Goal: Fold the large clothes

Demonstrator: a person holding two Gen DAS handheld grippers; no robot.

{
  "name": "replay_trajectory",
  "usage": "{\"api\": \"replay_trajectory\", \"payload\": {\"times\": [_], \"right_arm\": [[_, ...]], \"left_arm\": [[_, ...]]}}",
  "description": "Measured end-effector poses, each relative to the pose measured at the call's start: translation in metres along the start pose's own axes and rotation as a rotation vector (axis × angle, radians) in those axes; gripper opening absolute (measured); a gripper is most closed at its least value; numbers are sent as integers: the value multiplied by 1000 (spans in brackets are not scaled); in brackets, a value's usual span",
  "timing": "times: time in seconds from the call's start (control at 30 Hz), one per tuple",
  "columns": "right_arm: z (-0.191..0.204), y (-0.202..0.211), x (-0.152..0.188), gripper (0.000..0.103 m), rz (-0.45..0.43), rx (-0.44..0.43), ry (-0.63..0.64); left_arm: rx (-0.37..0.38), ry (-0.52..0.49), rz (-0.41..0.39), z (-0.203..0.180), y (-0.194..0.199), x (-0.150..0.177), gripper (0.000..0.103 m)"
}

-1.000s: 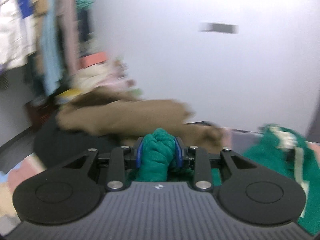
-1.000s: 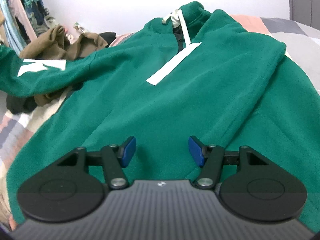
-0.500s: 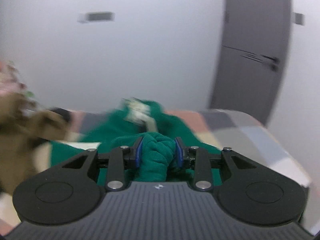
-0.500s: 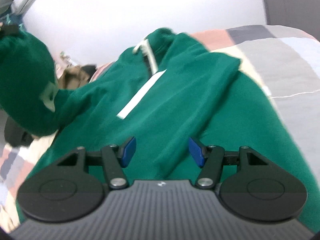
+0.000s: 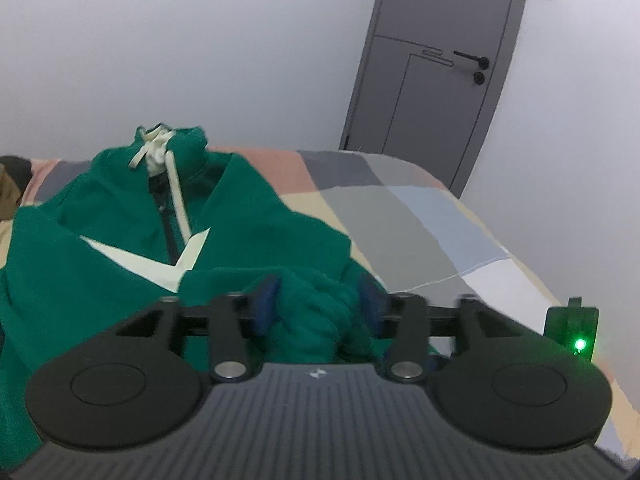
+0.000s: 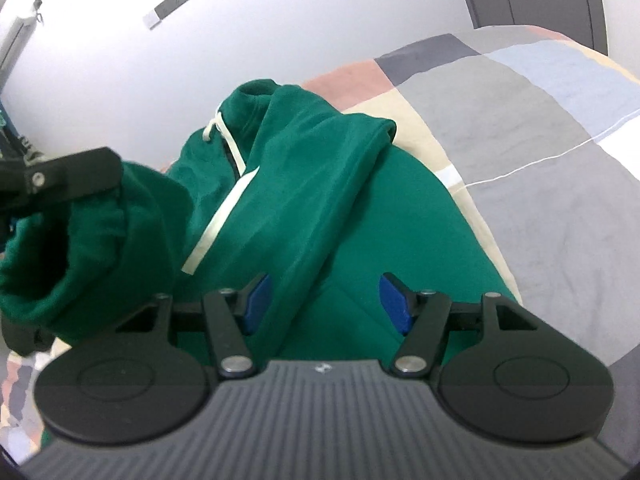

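The green hoodie (image 5: 100, 288) lies face up across the patchwork bed cover (image 5: 400, 208), collar toward the far wall, and it now looks narrower than a second ago: the sleeve (image 5: 320, 304) that stretched out toward the brown clothes pile has been swung over onto the chest. That sleeve's cuff sits bunched between the blue pads of the left gripper (image 5: 318, 300), whose jaws are opening (half a second back they pinched it tight), so the cloth is being let go and no longer looks squeezed. The right gripper (image 6: 324, 298) hovers over the hoodie's lower body, jaws opening slightly with nothing caught between them. By my reading, one sleeve fold is finished; the other side comes next.
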State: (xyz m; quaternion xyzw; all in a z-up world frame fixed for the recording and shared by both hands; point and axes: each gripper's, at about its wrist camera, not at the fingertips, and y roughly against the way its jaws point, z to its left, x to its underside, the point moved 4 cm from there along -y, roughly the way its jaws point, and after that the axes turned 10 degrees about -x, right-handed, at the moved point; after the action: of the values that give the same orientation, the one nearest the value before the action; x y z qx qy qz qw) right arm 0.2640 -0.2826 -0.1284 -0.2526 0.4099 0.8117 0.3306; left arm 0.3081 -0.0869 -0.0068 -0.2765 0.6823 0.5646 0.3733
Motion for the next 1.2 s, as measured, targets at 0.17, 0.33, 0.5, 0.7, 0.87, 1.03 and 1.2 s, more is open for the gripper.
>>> {"api": "replay_trajectory", "payload": {"times": [0.17,0.33,0.5,0.7,0.87,1.03,1.2], "right_arm": [[-1,4,-3,63,-20,41,16],[9,11,-5,63,-43,49,64],[31,4,3,62,-2,-12,125],[28,-19,18,74,83,82,140],[29,-34,30,74,134,39,116],[43,-47,36,59,165,64,224],[66,-41,27,43,95,32,323]], "left_arm": [[53,62,40,42,14,16,85],[-60,131,18,95,18,51,85],[-176,287,41,165,-1,86,85],[-266,485,88,227,-32,106,83],[-199,613,90,250,-58,110,48],[-180,624,73,262,-61,109,13],[-188,632,8,268,-40,97,11]]}}
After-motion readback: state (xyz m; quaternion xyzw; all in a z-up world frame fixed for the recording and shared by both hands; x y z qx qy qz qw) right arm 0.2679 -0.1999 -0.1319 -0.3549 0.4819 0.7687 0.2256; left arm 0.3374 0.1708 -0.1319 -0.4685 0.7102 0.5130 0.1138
